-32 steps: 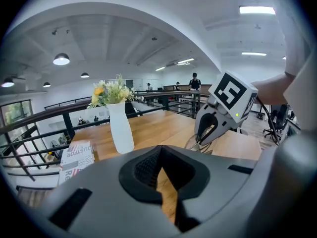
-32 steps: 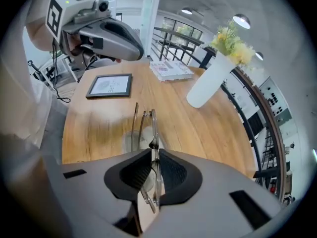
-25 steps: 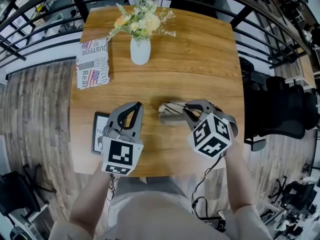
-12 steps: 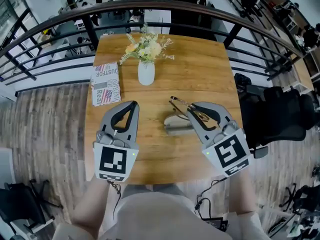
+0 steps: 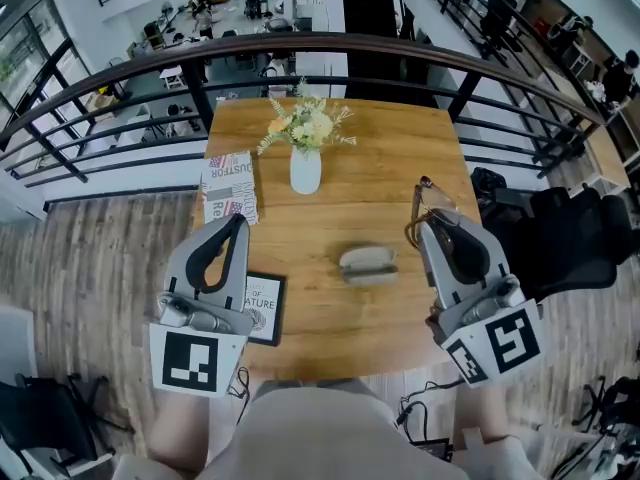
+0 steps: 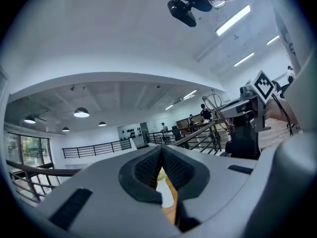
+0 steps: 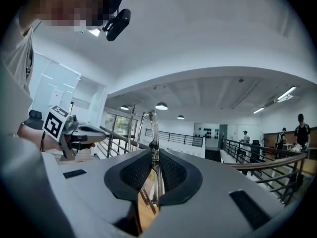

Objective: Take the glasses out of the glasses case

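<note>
Pinching the glasses (image 5: 424, 203) by their thin metal frame, the right gripper (image 5: 433, 226) hangs at the right of the head view over the bench (image 5: 400, 138). Its jaws are pressed onto the frame, which pokes out past their tips. The grey glasses case (image 5: 368, 264) lies on the bench near the picture's centre, apart from the glasses. The left gripper (image 5: 232, 228), at the left, has its jaws pressed together with nothing between them. A white vase of flowers (image 5: 305, 163) stands above the case in the picture.
</note>
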A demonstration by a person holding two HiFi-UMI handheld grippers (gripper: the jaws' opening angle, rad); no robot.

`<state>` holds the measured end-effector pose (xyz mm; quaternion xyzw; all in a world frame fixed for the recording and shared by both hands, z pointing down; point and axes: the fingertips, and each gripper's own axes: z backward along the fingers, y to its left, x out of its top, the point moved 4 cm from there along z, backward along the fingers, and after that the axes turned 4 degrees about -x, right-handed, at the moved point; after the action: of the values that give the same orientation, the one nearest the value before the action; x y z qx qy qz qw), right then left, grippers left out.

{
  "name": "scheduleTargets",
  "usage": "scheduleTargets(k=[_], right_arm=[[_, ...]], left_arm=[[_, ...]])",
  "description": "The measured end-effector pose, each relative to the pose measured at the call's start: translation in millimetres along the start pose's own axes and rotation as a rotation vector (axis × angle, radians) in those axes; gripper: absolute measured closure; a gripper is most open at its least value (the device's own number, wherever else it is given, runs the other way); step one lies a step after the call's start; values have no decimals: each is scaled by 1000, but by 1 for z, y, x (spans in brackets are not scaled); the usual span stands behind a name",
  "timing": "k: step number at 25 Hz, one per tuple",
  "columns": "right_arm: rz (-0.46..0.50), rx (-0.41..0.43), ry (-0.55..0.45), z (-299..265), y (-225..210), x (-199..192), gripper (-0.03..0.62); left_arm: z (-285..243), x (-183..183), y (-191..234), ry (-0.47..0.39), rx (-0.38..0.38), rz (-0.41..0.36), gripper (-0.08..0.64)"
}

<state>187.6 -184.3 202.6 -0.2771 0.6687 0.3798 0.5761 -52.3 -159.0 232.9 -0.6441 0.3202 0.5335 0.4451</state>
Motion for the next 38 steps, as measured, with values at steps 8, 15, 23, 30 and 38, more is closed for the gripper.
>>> scheduleTargets(k=[8,15,23,30,38], right_arm=[[-199,-71,-75,25,11,-7,523],[-206,-105,-31,35,25,-31,523],[-245,-131,18,36,32,-64,523],[-257,-125,36,34,36,-75,524],[-238,-108,20,34,36,-70,525]], left_arm=[[27,-5,13,-38,42,-31,545],[40,-45,15,-14,30,12,545],[53,-80,8,65,42,28,545],[58,-91,6,94,49,31,545],[52,-88,3,87,46,20,545]])
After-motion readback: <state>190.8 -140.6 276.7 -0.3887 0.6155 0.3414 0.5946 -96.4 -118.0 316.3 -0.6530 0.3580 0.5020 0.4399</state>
